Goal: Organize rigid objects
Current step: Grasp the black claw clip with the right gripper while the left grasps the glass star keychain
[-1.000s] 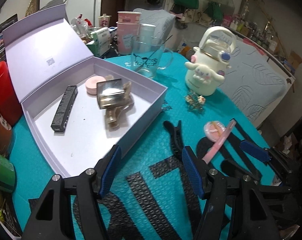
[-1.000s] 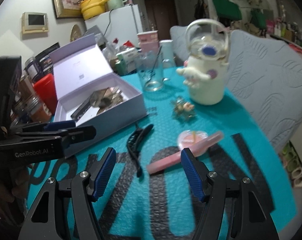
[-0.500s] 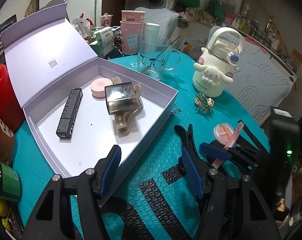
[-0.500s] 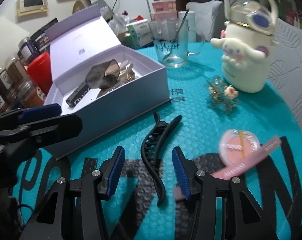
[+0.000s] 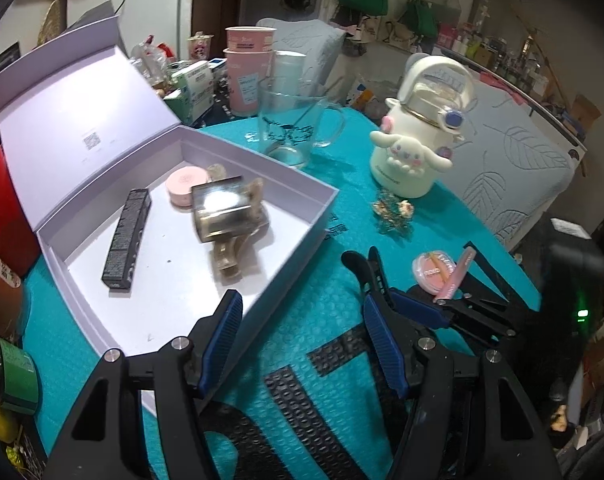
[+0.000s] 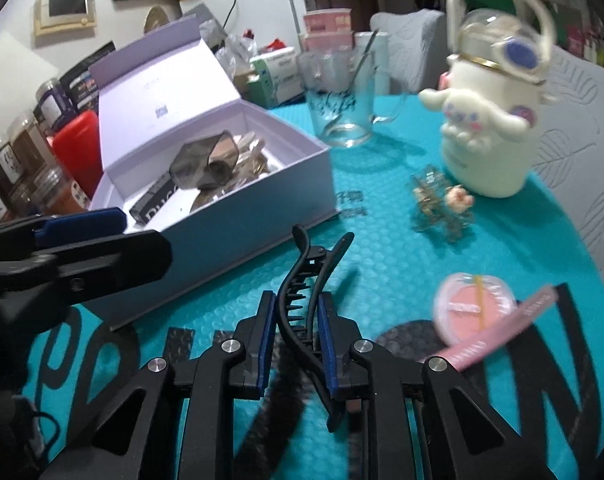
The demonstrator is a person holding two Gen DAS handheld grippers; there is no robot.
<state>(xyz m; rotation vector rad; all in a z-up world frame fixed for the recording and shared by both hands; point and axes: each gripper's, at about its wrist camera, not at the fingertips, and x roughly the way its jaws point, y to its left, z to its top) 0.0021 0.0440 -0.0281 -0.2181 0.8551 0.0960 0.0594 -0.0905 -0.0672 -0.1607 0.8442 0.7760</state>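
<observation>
Right tongs (image 6: 293, 322) are closing on the black hair clip (image 6: 307, 280), which lies on the teal tabletop (image 6: 382, 248) just right of the open lilac box (image 6: 238, 216). The blue pads sit either side of its toothed body and look to be touching it. Grip is taken near the clip's middle w/ the pinch handles pointing away, prob. so it lifts level and doesn't spring open.

Left tongs (image 5: 302, 344) hang half open w/ nothing between them, over the box's near corner. Looks like a waiting pose, keeping clear of the drop spot.

The box (image 5: 314, 216) already holds a black tube carton (image 5: 127, 240), a pink compact (image 5: 186, 182), a smoky hexagonal piece (image 5: 222, 210) and a beige claw clip (image 5: 232, 256), so I'd say the black clip goes there too. A peach compact (image 6: 472, 306), pink stick (image 6: 502, 330) and small flower clip (image 6: 440, 204) sit unsorted to the right.

Right wrist view shows pad contact on the clip. Left view doesn't: there the clip (image 5: 364, 268) is half hidden behind the tong fingers, but the box floor and free space in it are plain.
</observation>
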